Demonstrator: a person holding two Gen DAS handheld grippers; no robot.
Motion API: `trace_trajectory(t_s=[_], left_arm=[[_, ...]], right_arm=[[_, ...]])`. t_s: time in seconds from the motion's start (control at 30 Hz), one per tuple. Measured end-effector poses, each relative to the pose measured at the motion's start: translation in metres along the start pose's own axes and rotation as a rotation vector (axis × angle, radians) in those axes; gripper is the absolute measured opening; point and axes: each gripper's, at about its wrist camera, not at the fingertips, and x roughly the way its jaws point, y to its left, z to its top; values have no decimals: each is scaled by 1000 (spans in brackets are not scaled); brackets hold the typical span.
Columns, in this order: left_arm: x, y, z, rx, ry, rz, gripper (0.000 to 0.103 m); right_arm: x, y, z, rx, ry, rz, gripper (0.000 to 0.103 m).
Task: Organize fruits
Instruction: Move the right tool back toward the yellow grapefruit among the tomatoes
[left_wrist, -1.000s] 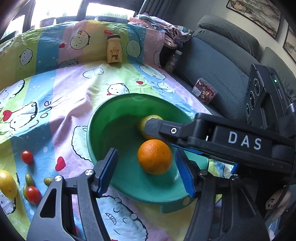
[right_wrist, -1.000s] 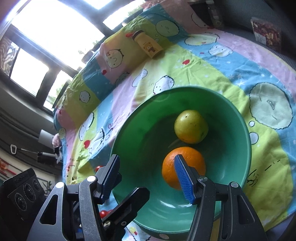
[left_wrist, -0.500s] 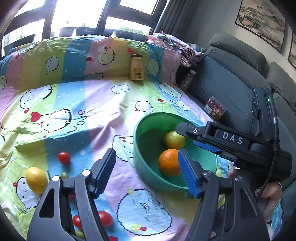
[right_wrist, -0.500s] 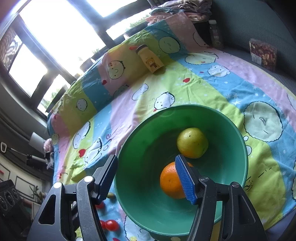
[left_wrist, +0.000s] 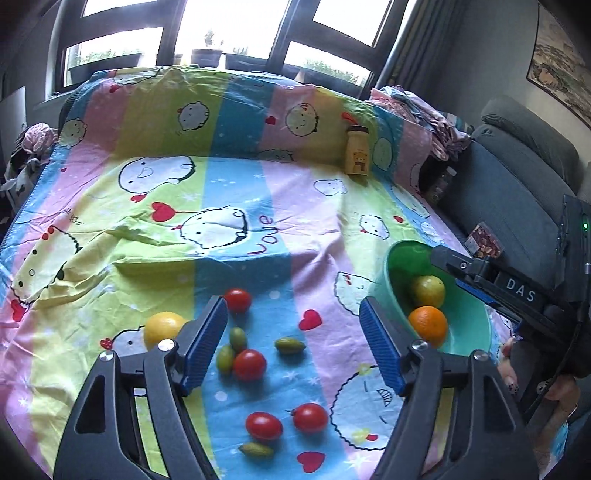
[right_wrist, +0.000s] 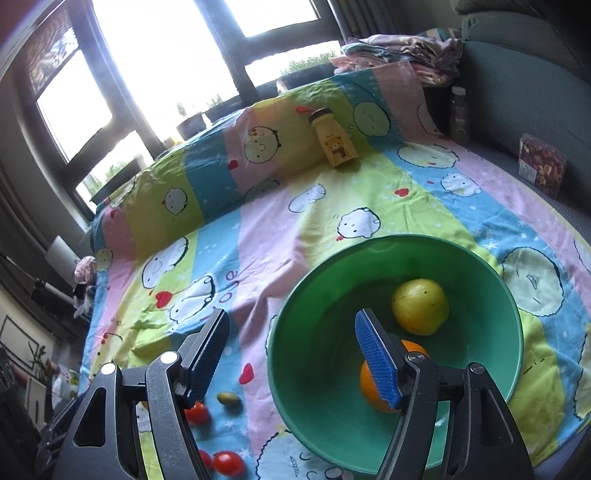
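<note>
The left claw (left_wrist: 291, 341) has just been opening and holds nothing above the loose tomatoes (left_wrist: 249, 364), which can roll away on the soft sheet (left_wrist: 229, 192) if a finger bumps them.

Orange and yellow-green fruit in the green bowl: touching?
Apart. The right wrist view shows bowl floor between the orange and the yellow-green fruit; the left wrist view overlaps them.

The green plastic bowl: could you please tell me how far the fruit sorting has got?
Done: the green plastic bowl holds a round orange and a yellow-green citrus. In hand: nothing; both tongs just opened, empty. Left: a yellow lemon, red cherry tomatoes and small green olives on the sheet.
</note>
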Motion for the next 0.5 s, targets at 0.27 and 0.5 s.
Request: trace_trajectory(t_s=[0.27,0.5], left_arm=[[-3,43,-10,-69,37,110,75],[3,68,-17,-153,80,155,76]], right_arm=[[11,31,-12,-88,-10,28,71],[22,53,-23,-144,11,102,79]])
